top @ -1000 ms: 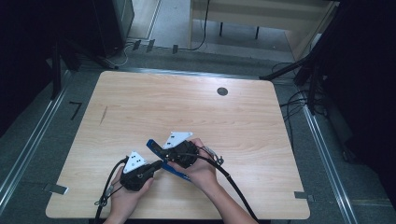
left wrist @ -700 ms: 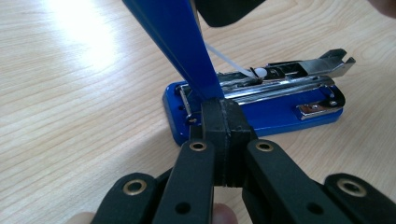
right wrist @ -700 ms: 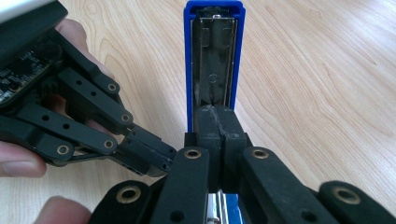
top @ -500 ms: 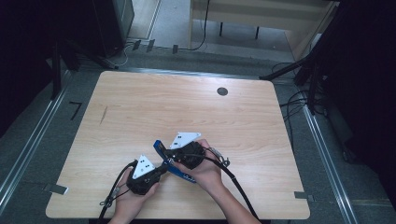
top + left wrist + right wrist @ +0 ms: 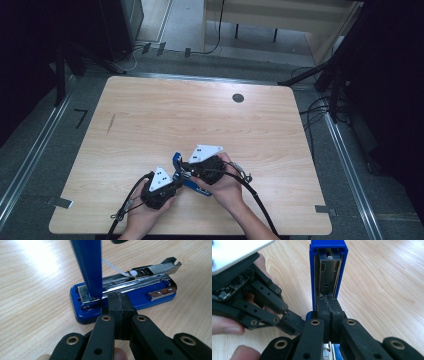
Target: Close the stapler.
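Left gripper view: closed fingers against open blue stapler base.

Blue stapler – lid raised, on table

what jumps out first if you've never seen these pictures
A blue stapler lies opened up near the front edge of the wooden table, its blue lid swung upright and the metal staple channel bare. Two hand-held grippers crowd it: the left gripper at the base's edge, the right gripper against the raised lid, both with jaws shut.
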Demonstrator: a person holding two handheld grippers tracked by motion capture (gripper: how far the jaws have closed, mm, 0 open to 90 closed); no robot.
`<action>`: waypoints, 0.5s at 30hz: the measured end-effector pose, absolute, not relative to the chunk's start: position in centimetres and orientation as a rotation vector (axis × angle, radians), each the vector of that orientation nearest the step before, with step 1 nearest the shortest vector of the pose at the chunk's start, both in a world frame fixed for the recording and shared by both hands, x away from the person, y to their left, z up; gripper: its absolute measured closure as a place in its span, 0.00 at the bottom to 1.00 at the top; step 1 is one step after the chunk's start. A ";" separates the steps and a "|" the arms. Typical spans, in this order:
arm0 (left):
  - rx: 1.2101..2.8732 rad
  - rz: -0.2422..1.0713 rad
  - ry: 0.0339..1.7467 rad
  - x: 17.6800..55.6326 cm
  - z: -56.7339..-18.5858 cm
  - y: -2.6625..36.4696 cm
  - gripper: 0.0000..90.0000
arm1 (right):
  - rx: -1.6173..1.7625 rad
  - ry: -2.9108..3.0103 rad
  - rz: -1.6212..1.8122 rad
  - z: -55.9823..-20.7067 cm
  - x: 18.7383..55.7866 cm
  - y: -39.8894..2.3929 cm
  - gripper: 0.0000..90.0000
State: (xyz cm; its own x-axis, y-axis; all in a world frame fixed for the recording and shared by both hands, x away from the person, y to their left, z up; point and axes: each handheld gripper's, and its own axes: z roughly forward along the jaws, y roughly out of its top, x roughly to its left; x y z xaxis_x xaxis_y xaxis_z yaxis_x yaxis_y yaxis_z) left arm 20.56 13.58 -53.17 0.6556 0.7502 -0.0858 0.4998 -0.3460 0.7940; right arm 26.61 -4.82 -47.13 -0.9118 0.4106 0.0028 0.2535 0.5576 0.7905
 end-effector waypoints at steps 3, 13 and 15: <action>2.023 0.356 0.983 20.7 -53.2 13.6 1.00 | 0.562 2.603 1.282 -47.2 26.5 -5.2 1.00; 2.058 0.364 0.974 20.8 -53.3 13.3 1.00 | 0.573 2.597 1.317 -47.1 26.1 -6.0 1.00; 2.059 0.377 0.964 20.7 -53.3 13.2 1.00 | 0.576 2.602 1.315 -47.2 26.1 -6.2 1.00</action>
